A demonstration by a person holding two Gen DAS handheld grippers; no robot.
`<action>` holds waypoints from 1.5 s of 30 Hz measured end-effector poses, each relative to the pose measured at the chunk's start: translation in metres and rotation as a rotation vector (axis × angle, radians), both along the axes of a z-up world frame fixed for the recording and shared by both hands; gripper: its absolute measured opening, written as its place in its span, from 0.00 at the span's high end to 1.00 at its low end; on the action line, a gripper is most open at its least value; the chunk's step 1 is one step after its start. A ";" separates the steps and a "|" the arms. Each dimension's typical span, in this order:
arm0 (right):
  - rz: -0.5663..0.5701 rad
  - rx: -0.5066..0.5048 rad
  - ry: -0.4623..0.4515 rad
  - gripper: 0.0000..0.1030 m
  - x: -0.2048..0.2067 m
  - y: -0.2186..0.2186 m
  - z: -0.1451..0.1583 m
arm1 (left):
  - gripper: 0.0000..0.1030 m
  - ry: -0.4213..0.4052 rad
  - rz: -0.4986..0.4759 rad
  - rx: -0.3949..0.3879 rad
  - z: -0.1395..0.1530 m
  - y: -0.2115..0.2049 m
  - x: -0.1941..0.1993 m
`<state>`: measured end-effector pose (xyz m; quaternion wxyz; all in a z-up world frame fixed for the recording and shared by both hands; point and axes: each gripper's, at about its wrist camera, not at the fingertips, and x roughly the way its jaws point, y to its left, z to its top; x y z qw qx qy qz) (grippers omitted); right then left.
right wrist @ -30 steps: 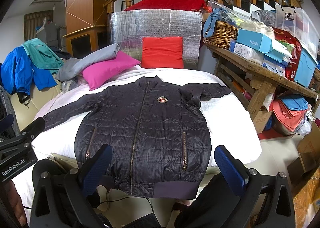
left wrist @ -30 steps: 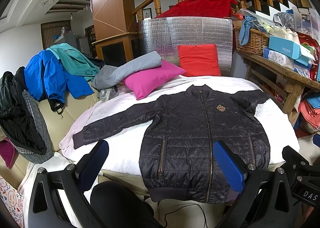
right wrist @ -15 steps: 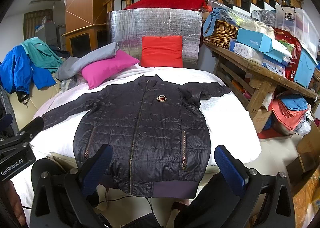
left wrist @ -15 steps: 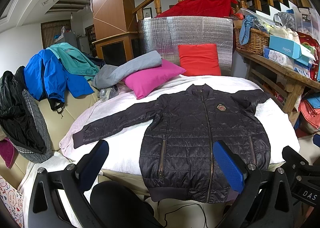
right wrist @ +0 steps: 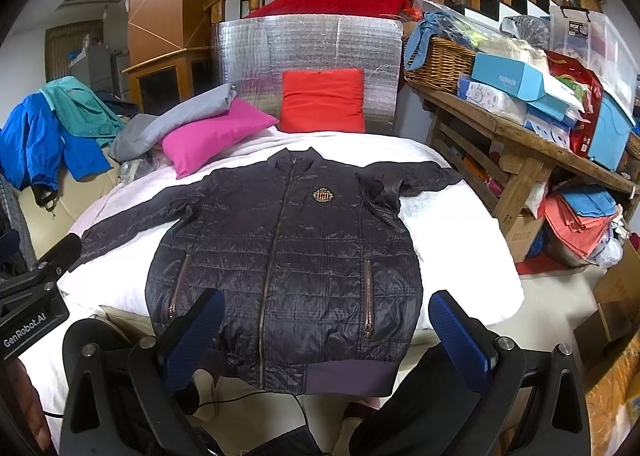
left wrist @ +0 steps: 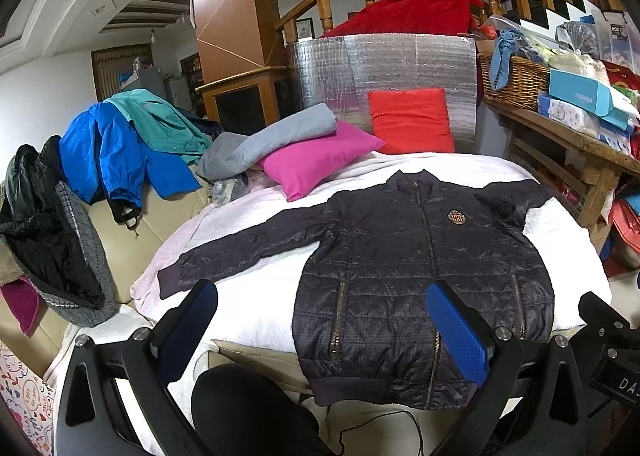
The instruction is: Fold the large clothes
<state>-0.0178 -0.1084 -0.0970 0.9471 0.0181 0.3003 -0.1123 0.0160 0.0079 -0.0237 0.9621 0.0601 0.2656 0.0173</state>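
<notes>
While a woven wicker basket (right wrist: 440,60) heaped with blue cloth and plastic bags is seen far ahead and to the right of the right gripper (right wrist: 332,336), on a rough wooden bench (right wrist: 516,136), a pale blue plastic bin (right wrist: 610,132) is seen further right on the same bench; its contents cannot be told. Both blue-padded fingers of the right gripper are spread wide apart and nothing is held between them. They are held level just short of the hem of the dark quilted zip-front jacket (right wrist: 288,256), which is laid flat, front up, on the white padded bed cover (right wrist: 460,252) directly ahead. The left gripper (left wrist: 324,332) is likewise held wide apart and empty, with the jacket (left wrist: 420,268) ahead and slightly right, one sleeve stretched out toward the left finger.
</notes>
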 end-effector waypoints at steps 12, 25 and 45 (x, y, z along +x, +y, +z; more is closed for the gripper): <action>0.007 -0.001 0.009 0.00 0.003 0.002 0.000 | 0.00 -0.001 0.010 0.000 0.001 0.002 0.002; -0.009 0.013 0.033 0.00 0.041 -0.015 -0.011 | 0.00 0.049 0.016 0.016 -0.016 -0.002 0.038; -0.325 0.217 0.075 0.00 0.251 -0.226 -0.091 | 0.00 0.207 0.048 0.065 -0.115 -0.075 0.281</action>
